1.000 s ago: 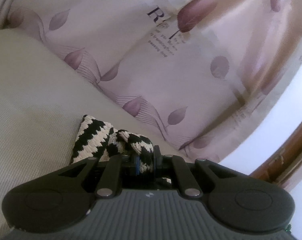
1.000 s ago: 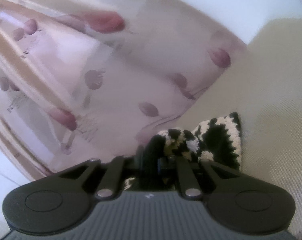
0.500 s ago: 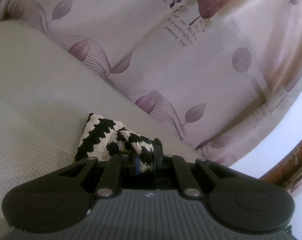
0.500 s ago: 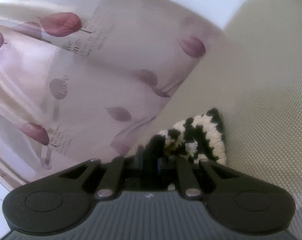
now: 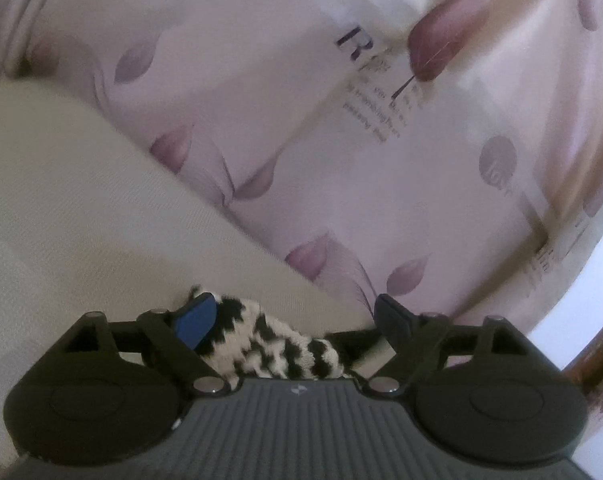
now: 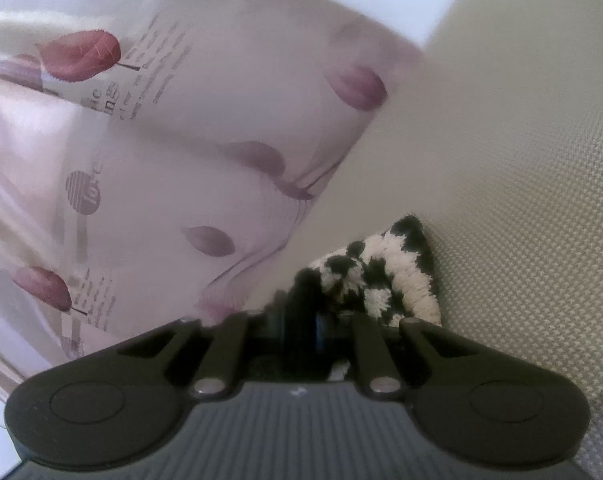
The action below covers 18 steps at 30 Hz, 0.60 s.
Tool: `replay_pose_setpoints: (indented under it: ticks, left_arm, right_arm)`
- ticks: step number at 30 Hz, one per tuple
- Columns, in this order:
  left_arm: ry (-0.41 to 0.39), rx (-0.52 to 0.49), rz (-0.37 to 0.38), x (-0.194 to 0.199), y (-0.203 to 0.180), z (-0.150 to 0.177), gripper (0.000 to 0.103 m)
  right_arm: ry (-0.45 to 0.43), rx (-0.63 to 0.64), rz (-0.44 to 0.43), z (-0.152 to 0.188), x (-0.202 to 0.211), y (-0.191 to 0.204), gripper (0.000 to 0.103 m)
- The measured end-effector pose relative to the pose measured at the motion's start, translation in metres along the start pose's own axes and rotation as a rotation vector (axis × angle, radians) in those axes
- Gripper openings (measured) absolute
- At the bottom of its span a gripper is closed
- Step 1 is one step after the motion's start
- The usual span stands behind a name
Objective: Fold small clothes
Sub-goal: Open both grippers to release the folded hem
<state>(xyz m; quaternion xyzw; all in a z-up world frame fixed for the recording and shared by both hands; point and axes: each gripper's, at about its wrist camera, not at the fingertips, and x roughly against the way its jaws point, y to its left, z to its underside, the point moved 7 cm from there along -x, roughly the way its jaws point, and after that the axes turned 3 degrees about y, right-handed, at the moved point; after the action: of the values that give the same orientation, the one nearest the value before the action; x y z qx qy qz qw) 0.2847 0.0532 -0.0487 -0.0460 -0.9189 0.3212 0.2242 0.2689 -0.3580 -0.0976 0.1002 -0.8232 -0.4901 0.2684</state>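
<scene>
A small black-and-white knitted garment (image 5: 277, 344) lies on a beige woven surface (image 5: 81, 220). In the left wrist view my left gripper (image 5: 293, 320) is open, its blue-padded fingers (image 5: 195, 318) standing apart on either side of the garment, which rests loose between them. In the right wrist view the same garment (image 6: 385, 276) bunches up ahead of my right gripper (image 6: 309, 320), whose jaws are shut on its near edge. The part of the garment inside the right jaws is hidden.
A pink curtain printed with mauve leaves and text (image 5: 341, 140) hangs just beyond the beige surface's edge; it also shows in the right wrist view (image 6: 161, 160). A brown wooden frame (image 5: 597, 360) shows at the far right. The beige surface (image 6: 521, 180) extends to the right.
My left gripper has opened and let go of the garment, which now lies between its spread fingers. My right gripper stays shut on the garment and has shifted slightly.
</scene>
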Motion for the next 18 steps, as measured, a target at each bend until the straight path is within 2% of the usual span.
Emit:
replay_pose_setpoints:
  ticks: [6,9,13,15,18]
  left_arm:
    - [0.012,-0.11,-0.021,0.018,0.003,-0.005,0.09]
    - [0.061,-0.204,-0.044,0.023,0.009,0.004,0.09]
    - [0.114,-0.287,-0.078,0.031,0.025,0.025,0.088]
    - [0.148,-0.288,-0.077,0.03,0.034,0.034,0.082]
    - [0.195,-0.266,-0.055,0.026,0.041,0.045,0.046]
  right_arm:
    - [-0.059,-0.04,-0.099,-0.004,0.016,0.004,0.029]
    - [-0.06,0.034,-0.111,0.002,0.032,0.017,0.029]
    - [-0.003,0.17,-0.116,0.026,0.052,0.034,0.029]
    - [0.041,0.281,-0.083,0.043,0.056,0.041,0.03]
    - [0.085,0.412,0.003,0.062,0.053,0.044,0.036]
